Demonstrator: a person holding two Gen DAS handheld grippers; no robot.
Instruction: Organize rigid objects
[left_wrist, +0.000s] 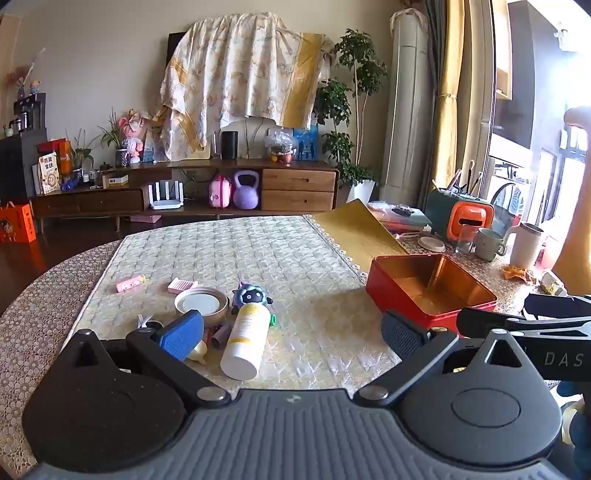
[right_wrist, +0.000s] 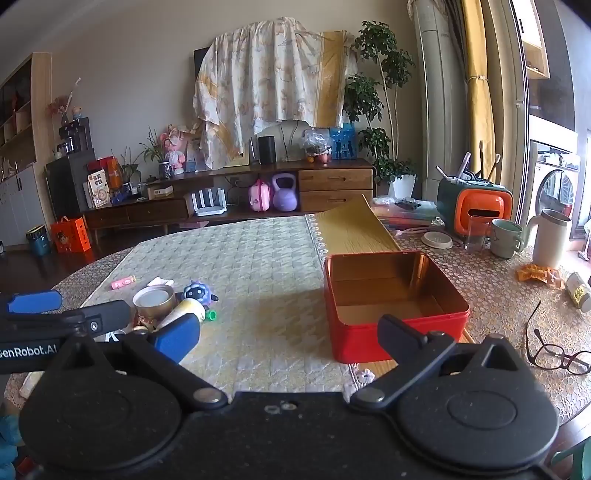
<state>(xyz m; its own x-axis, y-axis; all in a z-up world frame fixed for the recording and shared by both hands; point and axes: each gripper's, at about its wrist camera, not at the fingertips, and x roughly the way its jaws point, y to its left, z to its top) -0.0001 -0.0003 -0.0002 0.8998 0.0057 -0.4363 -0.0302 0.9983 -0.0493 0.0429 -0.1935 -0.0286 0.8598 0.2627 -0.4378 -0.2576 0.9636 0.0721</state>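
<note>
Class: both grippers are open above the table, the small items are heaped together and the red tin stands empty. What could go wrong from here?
1. The white bottle lies on its side in the heap and may roll if nudged.
2. The left gripper, closing on one item, could catch the sheep toy or round tin beside it.

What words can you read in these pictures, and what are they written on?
"DAS": on the right gripper's black arm, cut off at the picture's edge.
"enRobot.AI": on the left gripper's black arm, its start cut off.
White bottle: yellow label, print too small to read.
Snack bag on the sideboard: big characters, too blurred to read.
Orange box on the floor: picture only, no readable words.
</note>
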